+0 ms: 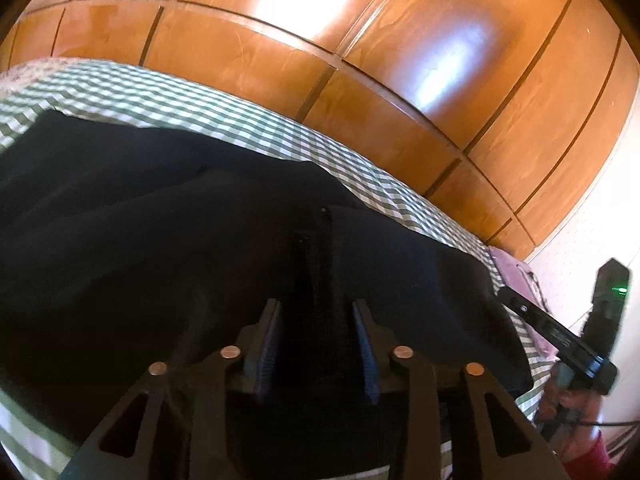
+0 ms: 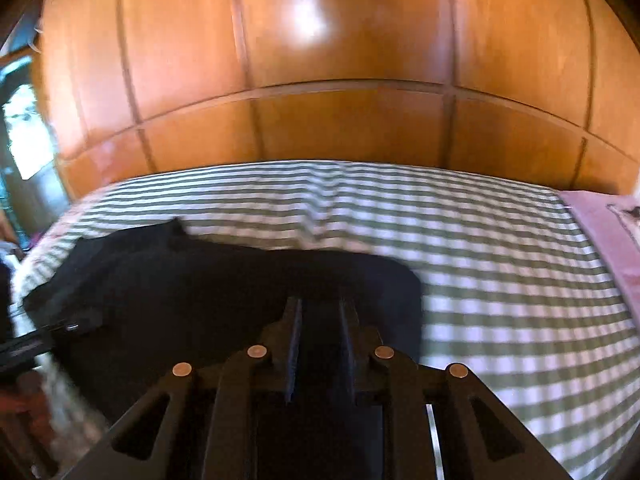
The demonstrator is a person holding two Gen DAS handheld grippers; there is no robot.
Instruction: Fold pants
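Black pants (image 1: 168, 232) lie spread on green-and-white checked bed cover (image 1: 168, 92), wooden wardrobe (image 1: 360, 80) behind. Left gripper (image 1: 318, 312) over pants, jaws parted, pads clear of cloth, nothing clamped. Right gripper (image 2: 320, 308) over pants' right edge, jaws narrowly apart; dark cloth between them, grip not discernible. Pink cloth (image 2: 600, 220) at bed's right edge.

glossy wooden wardrobe (image 2: 320, 60) behind checked bed (image 2: 500, 272)

Black pants (image 1: 180, 240) flat on checked bed (image 2: 500, 264)
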